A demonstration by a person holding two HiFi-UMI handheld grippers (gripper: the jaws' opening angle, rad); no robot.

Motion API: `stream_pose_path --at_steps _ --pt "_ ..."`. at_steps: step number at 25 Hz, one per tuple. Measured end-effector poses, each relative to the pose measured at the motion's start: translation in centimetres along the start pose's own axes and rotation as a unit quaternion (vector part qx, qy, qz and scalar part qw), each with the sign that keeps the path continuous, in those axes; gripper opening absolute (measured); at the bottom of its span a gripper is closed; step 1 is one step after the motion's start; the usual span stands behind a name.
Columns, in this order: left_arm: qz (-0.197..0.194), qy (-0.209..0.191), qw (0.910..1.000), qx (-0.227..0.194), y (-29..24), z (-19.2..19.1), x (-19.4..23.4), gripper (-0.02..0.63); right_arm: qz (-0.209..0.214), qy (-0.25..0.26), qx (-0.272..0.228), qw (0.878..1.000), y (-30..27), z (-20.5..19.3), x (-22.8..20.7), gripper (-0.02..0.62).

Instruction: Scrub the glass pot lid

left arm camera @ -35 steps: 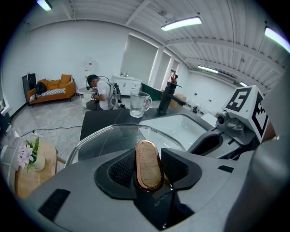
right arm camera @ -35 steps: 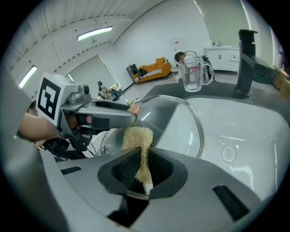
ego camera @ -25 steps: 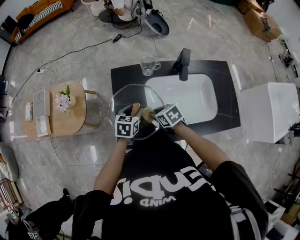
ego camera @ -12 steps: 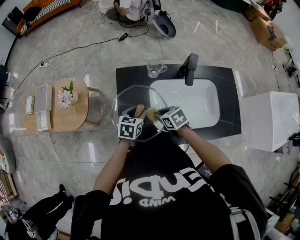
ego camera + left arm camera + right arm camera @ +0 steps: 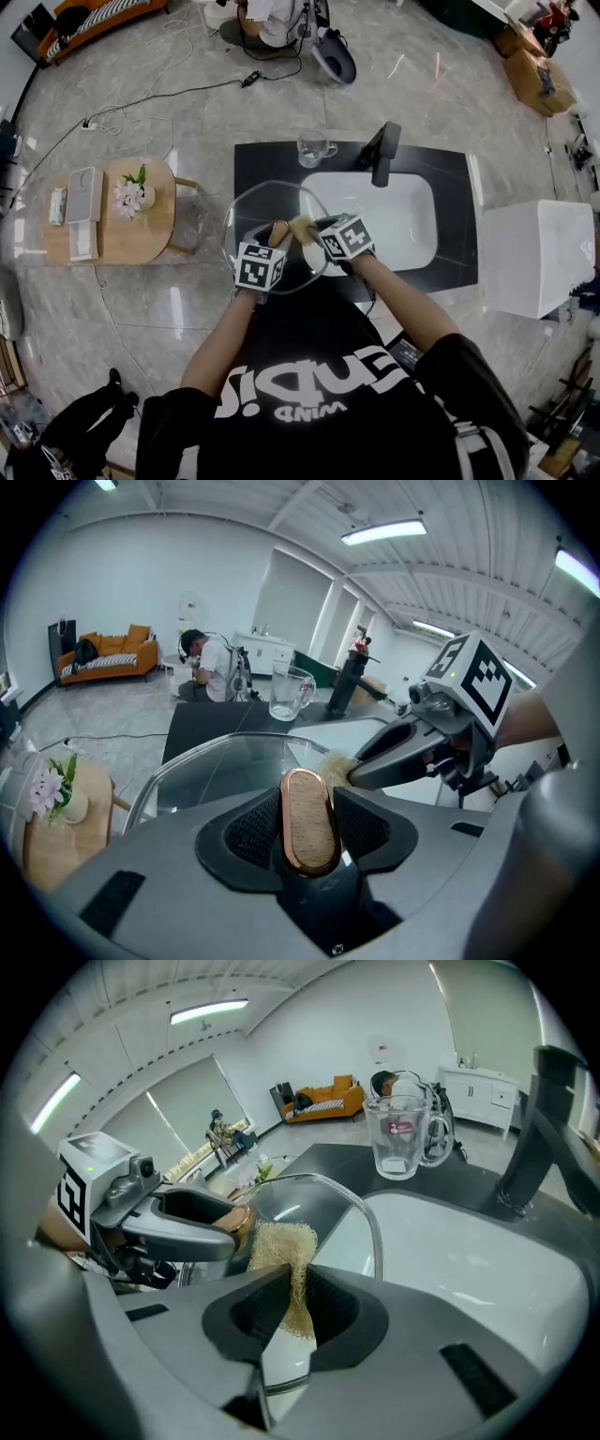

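I had the left hand-held gripper clamped on the wooden, copper-rimmed handle of the glass pot lid. The lid was held off the black bench, over the left edge of the white sink. My right hand-held gripper was pinched narrow on a pale fibrous scrub pad, just left of the sink's front corner. The pad's free end lay against the lid beside the handle. A clear glass mug stood behind the sink's back left corner, and the dark faucet rose at the sink's back rim.
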State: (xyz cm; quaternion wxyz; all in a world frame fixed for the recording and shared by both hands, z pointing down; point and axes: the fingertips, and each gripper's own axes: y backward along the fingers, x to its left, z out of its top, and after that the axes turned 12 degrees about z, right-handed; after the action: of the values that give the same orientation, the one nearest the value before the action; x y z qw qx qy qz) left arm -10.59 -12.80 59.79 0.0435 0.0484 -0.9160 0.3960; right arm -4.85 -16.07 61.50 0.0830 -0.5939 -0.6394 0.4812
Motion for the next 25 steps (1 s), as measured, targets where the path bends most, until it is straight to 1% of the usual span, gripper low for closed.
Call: stream_pose_path --at_steps 5,8,12,17,20,25 --pt "0.010 -0.003 0.9999 0.004 -0.1 0.1 0.1 0.187 0.000 0.059 0.043 0.997 -1.1 2.2 -0.4 0.037" --pt "0.018 0.002 0.9998 0.006 -0.1 0.0 -0.1 0.186 0.020 0.078 0.073 0.994 -1.9 3.4 -0.4 0.037" --pt "0.025 0.007 0.9997 0.004 -0.2 0.1 0.3 0.186 0.038 0.106 0.098 0.989 -3.3 5.5 -0.5 0.037" --pt "0.037 0.024 0.9990 0.002 -0.3 0.2 0.4 0.186 0.052 0.157 0.132 0.977 -5.2 7.6 -0.3 0.037" --pt "0.042 0.034 0.9985 0.006 -0.2 -0.1 0.3 0.186 0.076 0.179 0.154 0.969 -6.3 8.1 0.6 0.037" --pt "0.058 0.039 0.9976 -0.001 -0.5 0.2 0.7 0.184 0.114 0.223 0.187 0.950 -7.8 9.1 1.9 0.037"
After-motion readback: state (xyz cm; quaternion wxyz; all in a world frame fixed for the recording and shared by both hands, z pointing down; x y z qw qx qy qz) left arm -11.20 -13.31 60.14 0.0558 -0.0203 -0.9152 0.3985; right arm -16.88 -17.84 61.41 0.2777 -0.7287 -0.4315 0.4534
